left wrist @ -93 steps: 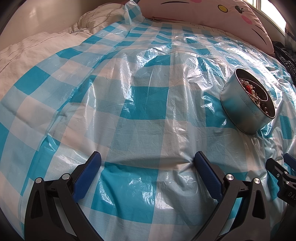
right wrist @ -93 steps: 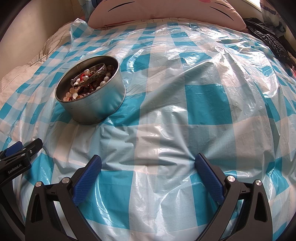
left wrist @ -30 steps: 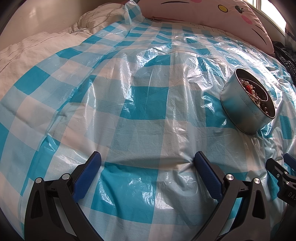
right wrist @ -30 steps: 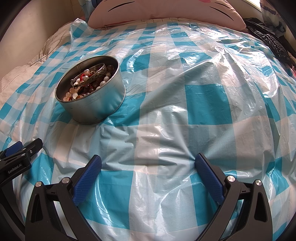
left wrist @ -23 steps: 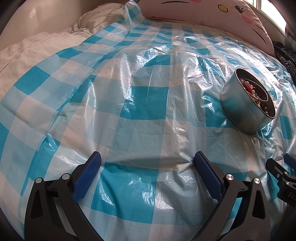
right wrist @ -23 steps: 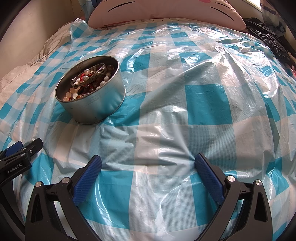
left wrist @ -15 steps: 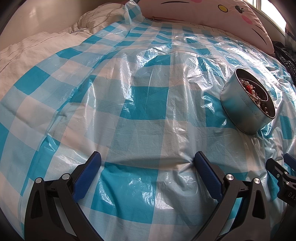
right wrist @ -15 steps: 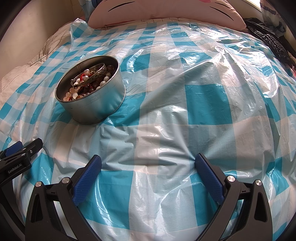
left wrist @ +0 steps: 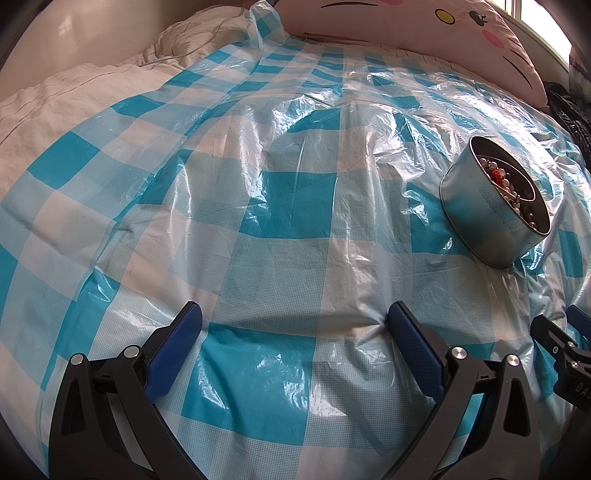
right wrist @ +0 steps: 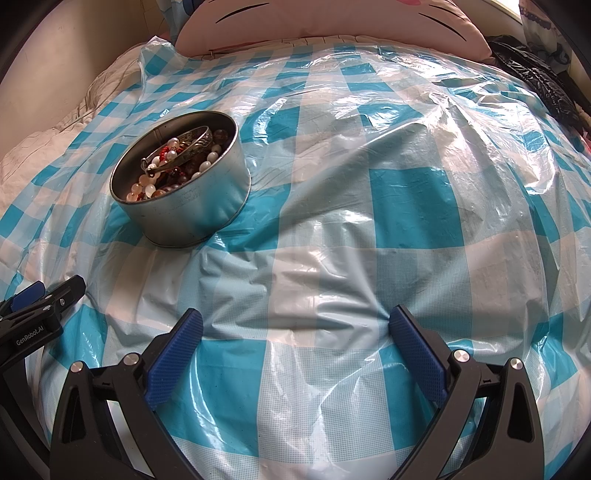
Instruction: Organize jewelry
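A round silver tin [right wrist: 195,206] stands on the blue-and-white checked plastic sheet [right wrist: 369,236], left of centre in the right wrist view. Inside it lies jewelry [right wrist: 177,162]: pearl and red beads with a silver bangle on top. In the left wrist view the same tin [left wrist: 484,221] sits at the right. My left gripper [left wrist: 293,323] is open low over the sheet, well left of the tin. My right gripper [right wrist: 295,321] is open too, nearer than the tin and to its right. Neither holds anything.
A pink cat-face pillow [left wrist: 406,26] lies along the far edge. White bedding [left wrist: 74,92] shows at the left beyond the sheet. A black bag [right wrist: 535,81] rests at the far right. The left gripper's tip [right wrist: 44,299] shows at the right view's left edge.
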